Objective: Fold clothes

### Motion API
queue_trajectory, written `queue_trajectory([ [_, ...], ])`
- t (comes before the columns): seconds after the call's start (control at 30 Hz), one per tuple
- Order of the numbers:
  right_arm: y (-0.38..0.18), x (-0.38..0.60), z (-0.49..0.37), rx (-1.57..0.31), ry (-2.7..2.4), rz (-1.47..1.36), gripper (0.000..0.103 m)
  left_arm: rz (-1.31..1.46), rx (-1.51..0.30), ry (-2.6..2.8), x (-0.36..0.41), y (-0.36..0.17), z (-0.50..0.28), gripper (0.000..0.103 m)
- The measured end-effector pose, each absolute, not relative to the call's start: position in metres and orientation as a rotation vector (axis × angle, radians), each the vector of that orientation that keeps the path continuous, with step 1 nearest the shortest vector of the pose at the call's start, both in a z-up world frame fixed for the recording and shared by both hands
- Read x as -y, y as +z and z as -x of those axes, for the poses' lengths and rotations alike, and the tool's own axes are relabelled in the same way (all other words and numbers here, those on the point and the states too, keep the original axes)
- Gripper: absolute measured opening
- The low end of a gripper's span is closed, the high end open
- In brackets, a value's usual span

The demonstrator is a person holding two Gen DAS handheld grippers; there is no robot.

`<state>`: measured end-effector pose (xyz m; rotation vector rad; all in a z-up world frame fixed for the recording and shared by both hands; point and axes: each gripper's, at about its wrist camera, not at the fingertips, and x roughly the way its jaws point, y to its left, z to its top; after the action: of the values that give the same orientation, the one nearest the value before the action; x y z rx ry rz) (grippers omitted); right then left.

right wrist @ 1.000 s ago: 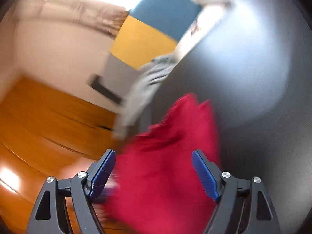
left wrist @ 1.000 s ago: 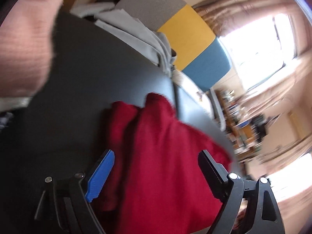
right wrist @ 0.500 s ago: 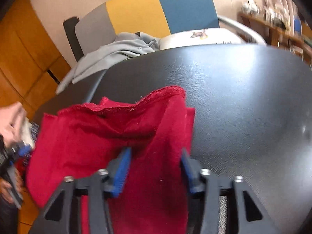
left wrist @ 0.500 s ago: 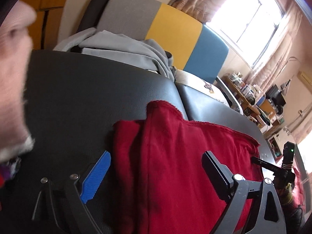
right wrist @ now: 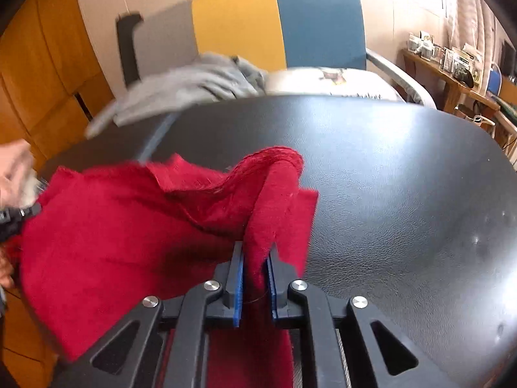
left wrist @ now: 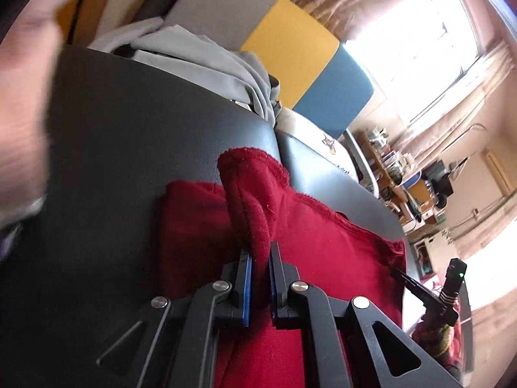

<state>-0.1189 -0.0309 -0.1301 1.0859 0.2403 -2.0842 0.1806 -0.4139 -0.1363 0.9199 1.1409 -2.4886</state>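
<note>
A red cloth (left wrist: 323, 252) lies spread on a black leather surface (left wrist: 129, 148). My left gripper (left wrist: 261, 258) is shut on a raised fold of the cloth near its left edge, the blue pads pinching the fabric. In the right wrist view the same red cloth (right wrist: 122, 226) hangs partly over the near edge of the black surface (right wrist: 404, 194). There my right gripper (right wrist: 255, 258) is shut on another bunched fold at the cloth's right corner. The right gripper's tool (left wrist: 449, 287) shows at the far end of the cloth in the left wrist view.
A grey garment (left wrist: 200, 55) lies at the back of the black surface, against a chair with grey, yellow and blue panels (right wrist: 278, 29). A white printed item (right wrist: 339, 84) lies beside it. A person's hand (right wrist: 13, 171) appears at the left. Shelves with clutter (right wrist: 452, 61) stand at the right.
Both grippers closed from wide open onto folds of the red cloth. The pinched fabric now stands up in ridges between the pads.
</note>
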Motion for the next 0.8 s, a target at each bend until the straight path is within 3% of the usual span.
queue_trajectory([
  [0.2,-0.15,0.028,0.122,-0.202,-2.05,-1.162,0.011,-1.019,-1.157,-2.355,0.418,-0.166,-0.189,0.011],
  [0.43,-0.163,0.018,0.123,-0.246,-2.021,-1.211,0.012,-1.11,-1.004,-2.386,0.4,-0.163,-0.184,0.018],
  [0.5,-0.16,0.011,0.123,-0.245,-2.014,-1.21,0.024,-1.068,-0.999,-2.375,0.398,-0.156,-0.192,0.02],
  [0.57,-0.151,0.007,0.121,-0.241,-2.043,-1.182,0.025,-0.973,-0.916,-2.379,0.395,-0.137,-0.196,0.021],
  [0.63,-0.137,0.009,0.114,-0.262,-2.087,-1.104,0.026,-0.893,-0.865,-2.435,0.389,-0.12,-0.194,0.032],
  [0.7,-0.121,0.017,0.1,-0.303,-2.089,-1.008,0.026,-0.853,-0.859,-2.522,0.382,-0.109,-0.184,0.058],
  [0.8,-0.11,0.04,0.074,-0.422,-2.031,-0.911,0.026,-0.893,-0.785,-2.619,0.363,-0.105,-0.15,0.06],
])
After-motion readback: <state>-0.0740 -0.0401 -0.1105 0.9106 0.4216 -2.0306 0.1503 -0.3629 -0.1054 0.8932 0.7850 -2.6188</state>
